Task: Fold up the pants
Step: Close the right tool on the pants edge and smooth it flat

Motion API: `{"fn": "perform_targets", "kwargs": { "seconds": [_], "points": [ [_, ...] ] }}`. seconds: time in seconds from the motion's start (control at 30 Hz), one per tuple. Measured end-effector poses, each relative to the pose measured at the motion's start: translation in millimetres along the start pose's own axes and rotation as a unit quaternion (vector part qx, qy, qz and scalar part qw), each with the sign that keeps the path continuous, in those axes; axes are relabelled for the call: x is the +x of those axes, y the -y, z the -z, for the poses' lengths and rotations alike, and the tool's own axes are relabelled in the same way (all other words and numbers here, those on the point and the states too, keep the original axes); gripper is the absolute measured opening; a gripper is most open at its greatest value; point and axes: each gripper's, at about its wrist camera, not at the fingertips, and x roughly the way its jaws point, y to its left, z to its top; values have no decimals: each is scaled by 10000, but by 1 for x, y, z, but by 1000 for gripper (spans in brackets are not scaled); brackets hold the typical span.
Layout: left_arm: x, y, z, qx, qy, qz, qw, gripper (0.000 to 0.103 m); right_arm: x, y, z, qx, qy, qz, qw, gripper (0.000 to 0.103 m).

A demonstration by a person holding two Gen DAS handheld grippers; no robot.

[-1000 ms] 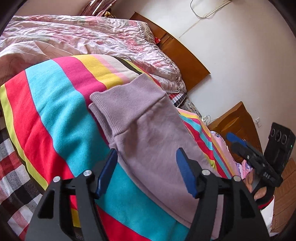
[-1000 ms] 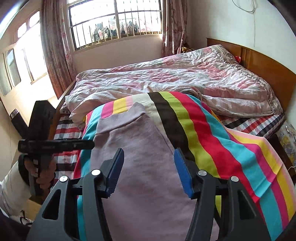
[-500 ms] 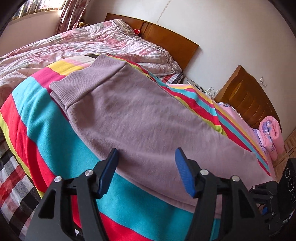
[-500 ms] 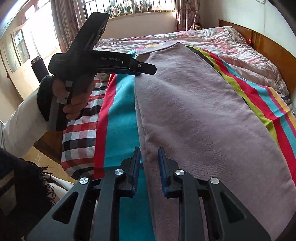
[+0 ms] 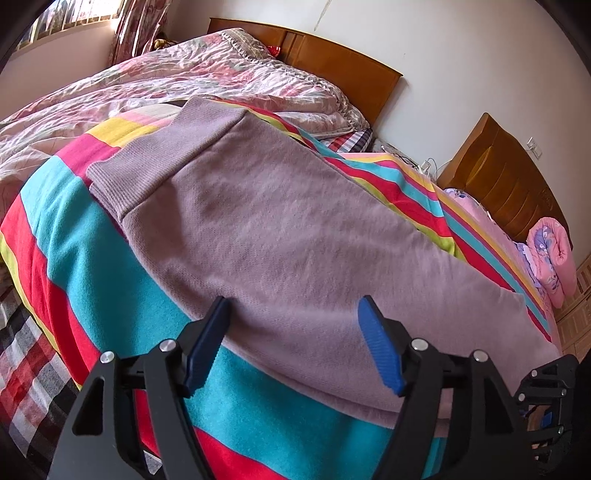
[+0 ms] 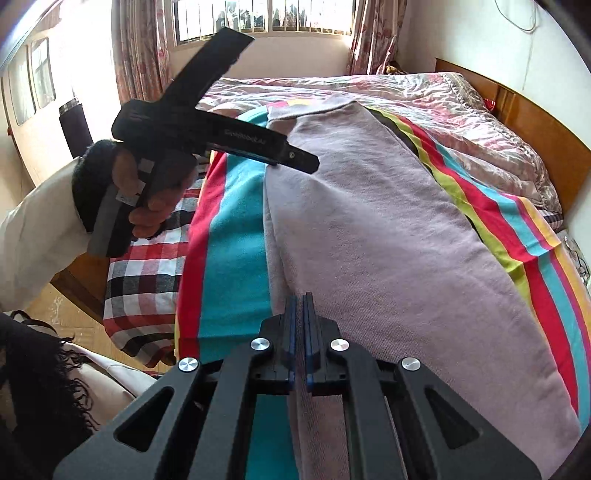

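Mauve knit pants (image 5: pixel 280 236), ribbed band upper left, flat across frame centre on striped fleece blanket (image 5: pixel 110 266) | left gripper (image 5: pixel 295 343) opening over near edge, nothing pinched | right gripper (image 6: pixel 300 325) clamped at pants' near edge.

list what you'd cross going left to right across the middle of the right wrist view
white sleeve → hand holding the left gripper → checked sheet → striped blanket → mauve pants → floral quilt

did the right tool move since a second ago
Yes. The right tool dropped toward the near edge of the pants, away from the window, now shut on that edge.
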Motion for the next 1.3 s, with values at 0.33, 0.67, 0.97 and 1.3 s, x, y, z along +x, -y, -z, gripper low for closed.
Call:
{"fn": "perform_targets", "kwargs": {
  "seconds": [0.33,0.67,0.97,1.3],
  "points": [
    [-3,11,0,191,-38,-495,9986,75,8,-8,14,-110,-286,-143,9994,3],
    [-23,29,3,248,135,-341,9990,77,6,9,11,92,-49,-122,9999,32],
    [-26,26,5,192,152,-282,9993,79,25,16,11,73,-303,-192,9993,4],
    [-24,32,2,289,166,-249,9991,81,17,8,14,-49,-306,-247,9992,2]
  ]
}}
